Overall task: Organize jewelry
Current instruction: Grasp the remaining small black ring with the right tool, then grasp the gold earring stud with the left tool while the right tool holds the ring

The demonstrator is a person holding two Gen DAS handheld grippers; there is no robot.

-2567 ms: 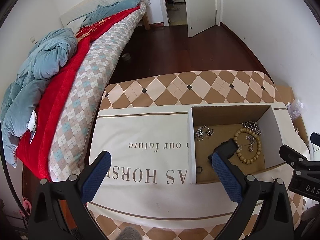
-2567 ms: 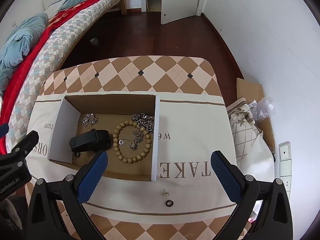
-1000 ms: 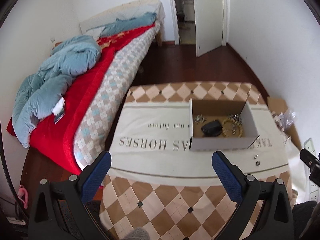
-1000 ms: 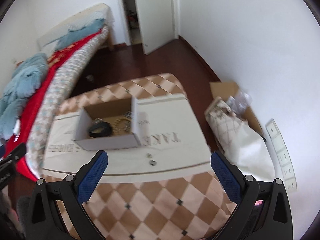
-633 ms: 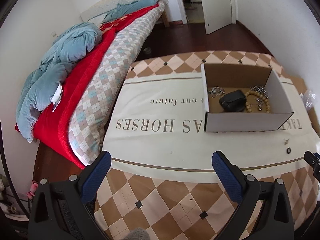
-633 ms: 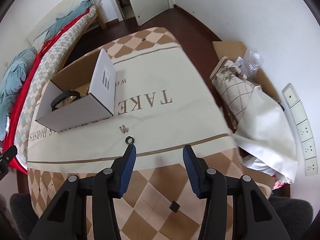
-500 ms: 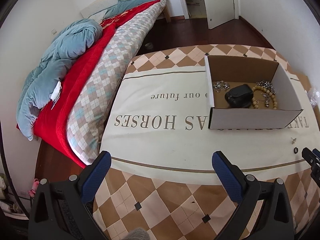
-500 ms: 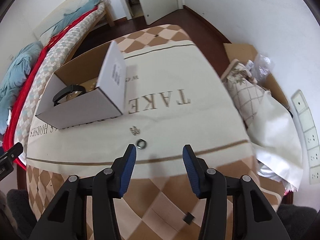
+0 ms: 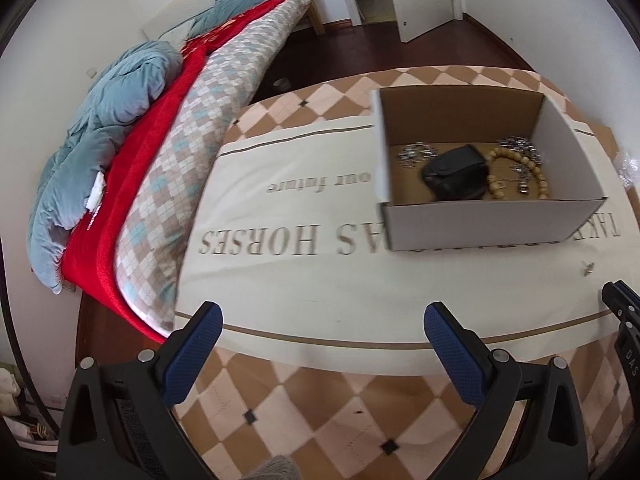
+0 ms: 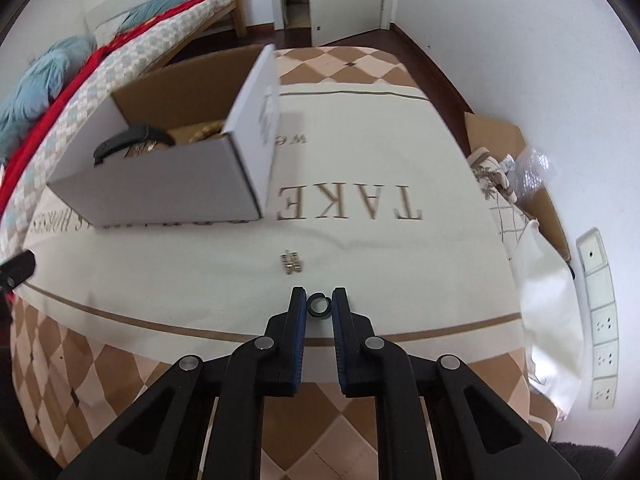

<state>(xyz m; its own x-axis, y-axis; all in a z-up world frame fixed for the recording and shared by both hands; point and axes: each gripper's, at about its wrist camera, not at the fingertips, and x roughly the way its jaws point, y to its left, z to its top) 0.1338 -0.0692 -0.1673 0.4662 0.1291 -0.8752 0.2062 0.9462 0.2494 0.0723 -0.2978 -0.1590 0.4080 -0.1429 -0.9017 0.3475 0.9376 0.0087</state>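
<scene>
Closing in from both sides, the right gripper's (image 10: pixel 319 300) jaws have just been narrowing around a small dark ring (image 10: pixel 319 305) that lies on the cream cloth (image 10: pixel 360 248) of the tabletop; the ring sits between the blue pads, which stand just beside it, though whether they press on it cannot be told. A small silver earring (image 10: pixel 291 262) lies on the cloth near the ring, between it and the cardboard box (image 10: pixel 168 184). Inside the box (image 9: pixel 492 220) rest a black band (image 9: pixel 456 178), a wooden bead bracelet (image 9: pixel 516 174) and silver pieces (image 9: pixel 416 156). The left gripper (image 9: pixel 322 330) hovers above the tabletop's near edge, jaws spread wide and grasping nothing.
</scene>
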